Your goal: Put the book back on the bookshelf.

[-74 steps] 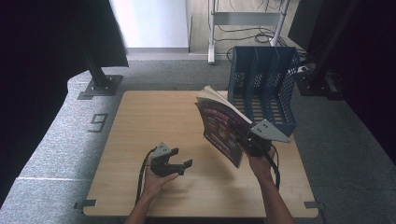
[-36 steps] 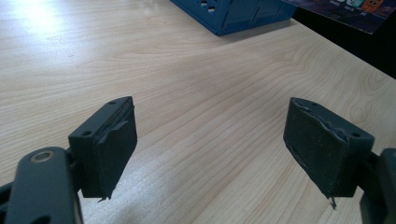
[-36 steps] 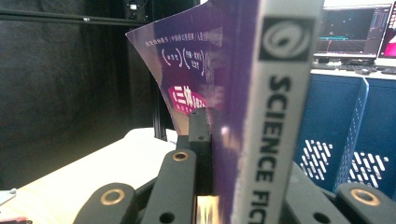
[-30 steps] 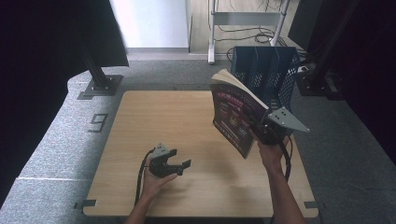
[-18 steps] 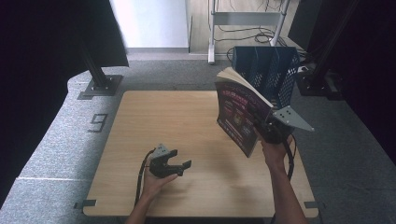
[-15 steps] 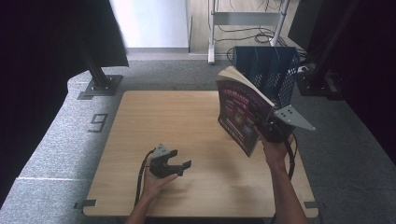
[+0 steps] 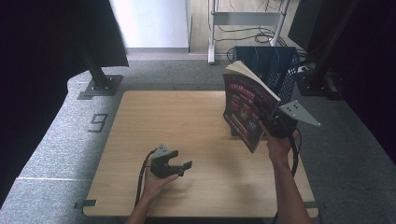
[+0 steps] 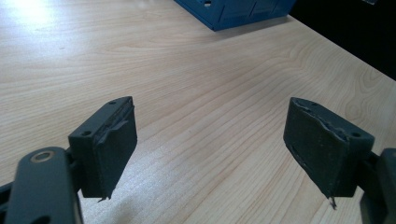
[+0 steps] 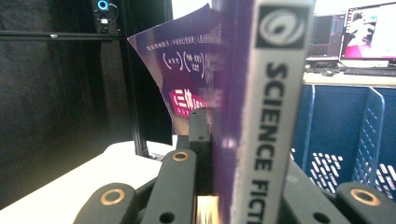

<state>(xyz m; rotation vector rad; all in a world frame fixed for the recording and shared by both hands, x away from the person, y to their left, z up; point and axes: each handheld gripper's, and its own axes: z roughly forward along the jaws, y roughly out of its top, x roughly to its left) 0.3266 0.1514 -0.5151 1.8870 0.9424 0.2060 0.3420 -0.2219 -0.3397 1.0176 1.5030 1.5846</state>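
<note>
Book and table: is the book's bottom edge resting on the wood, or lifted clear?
Apart. The high view shows the book held up by the right claw, with bare table below its lower corner.

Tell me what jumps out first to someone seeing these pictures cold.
The purple book stands out: the right tongs hold it up off the table at the far right, clamped by its spine, just in front of the blue file rack. In the right gripper view the spine reads "SCIENCE FICTION", partly cut off. The left tongs sit low over the wooden table near the front edge, open and holding nothing.
</note>
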